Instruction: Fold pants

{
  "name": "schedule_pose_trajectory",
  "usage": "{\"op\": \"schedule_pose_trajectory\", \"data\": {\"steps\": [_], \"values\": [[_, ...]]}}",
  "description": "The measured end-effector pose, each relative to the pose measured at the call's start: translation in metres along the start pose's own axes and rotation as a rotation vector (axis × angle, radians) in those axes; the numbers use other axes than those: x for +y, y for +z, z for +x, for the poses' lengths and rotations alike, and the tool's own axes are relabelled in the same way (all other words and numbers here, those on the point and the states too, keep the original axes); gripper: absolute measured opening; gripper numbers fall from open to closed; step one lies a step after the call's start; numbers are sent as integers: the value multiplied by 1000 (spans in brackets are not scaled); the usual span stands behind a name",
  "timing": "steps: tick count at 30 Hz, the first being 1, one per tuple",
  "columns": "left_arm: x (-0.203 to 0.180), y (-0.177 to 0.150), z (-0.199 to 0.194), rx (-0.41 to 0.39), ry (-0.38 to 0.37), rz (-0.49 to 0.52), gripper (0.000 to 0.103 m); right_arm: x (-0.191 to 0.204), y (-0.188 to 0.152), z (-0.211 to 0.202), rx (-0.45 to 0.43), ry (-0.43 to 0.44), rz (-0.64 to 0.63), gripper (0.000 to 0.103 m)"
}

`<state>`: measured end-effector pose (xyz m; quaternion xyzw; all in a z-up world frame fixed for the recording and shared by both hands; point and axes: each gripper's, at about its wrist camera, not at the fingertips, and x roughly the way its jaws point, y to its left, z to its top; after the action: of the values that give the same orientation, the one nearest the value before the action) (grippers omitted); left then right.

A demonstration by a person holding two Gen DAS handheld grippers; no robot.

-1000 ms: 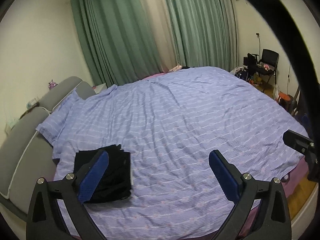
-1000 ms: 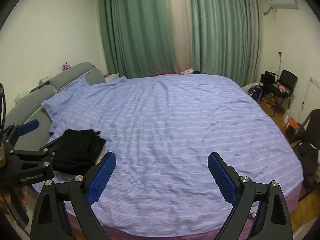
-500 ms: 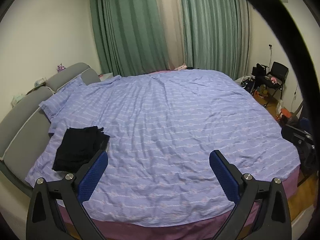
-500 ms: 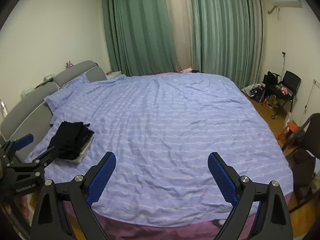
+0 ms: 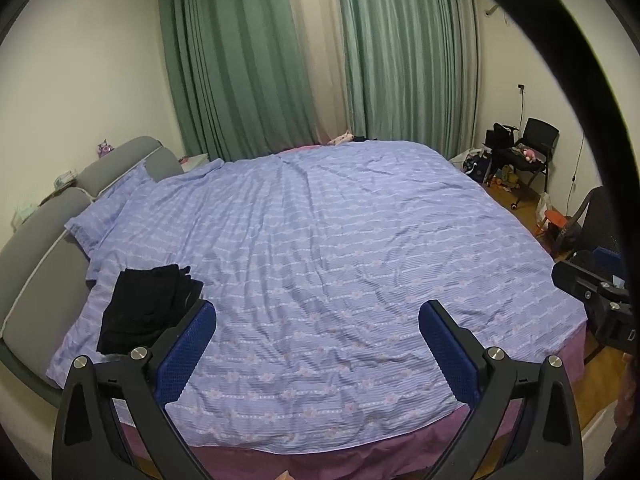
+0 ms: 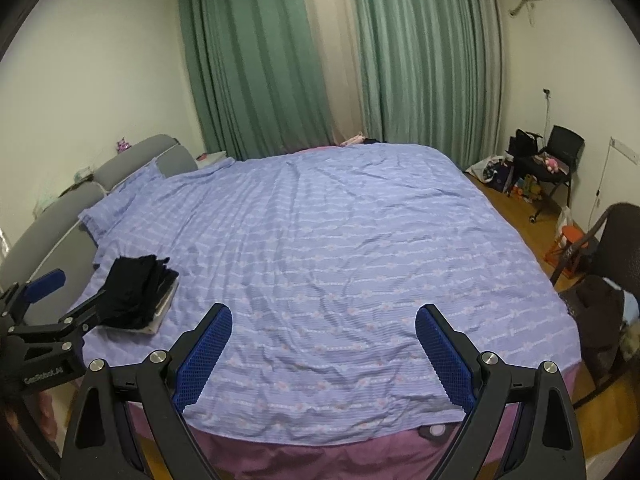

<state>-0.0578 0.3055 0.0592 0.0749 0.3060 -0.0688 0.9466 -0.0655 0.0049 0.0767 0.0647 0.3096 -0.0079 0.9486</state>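
Note:
Folded black pants (image 5: 148,304) lie in a stack at the near left of the bed (image 5: 340,240), close to the grey headboard; they also show in the right wrist view (image 6: 136,296). My left gripper (image 5: 318,344) is open and empty, held back off the bed's near edge, right of the pants. My right gripper (image 6: 324,344) is open and empty, also back from the bed. The left gripper shows from the side in the right wrist view (image 6: 52,308), in front of the pants.
The bed has a lilac striped cover and a pillow (image 5: 108,216) by the grey headboard (image 5: 36,248). Green curtains (image 5: 360,60) hang behind. A black chair with clutter (image 6: 552,164) and a dark chair (image 6: 612,260) stand on the wooden floor at right.
Both grippers have pulled back and up from the bed, open and empty throughout. The pants stack stays where it lay and looks smaller and farther away.

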Motion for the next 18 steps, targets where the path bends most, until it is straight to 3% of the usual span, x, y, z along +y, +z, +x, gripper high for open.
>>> {"op": "schedule_pose_trajectory", "data": {"steps": [11, 18], "values": [[3, -1, -3, -7, -15, -11, 103, 1, -4, -3, -3, -2, -2, 94], [-2, 1, -5, -20, 16, 17, 103, 4, -4, -4, -14, -5, -3, 94]]}}
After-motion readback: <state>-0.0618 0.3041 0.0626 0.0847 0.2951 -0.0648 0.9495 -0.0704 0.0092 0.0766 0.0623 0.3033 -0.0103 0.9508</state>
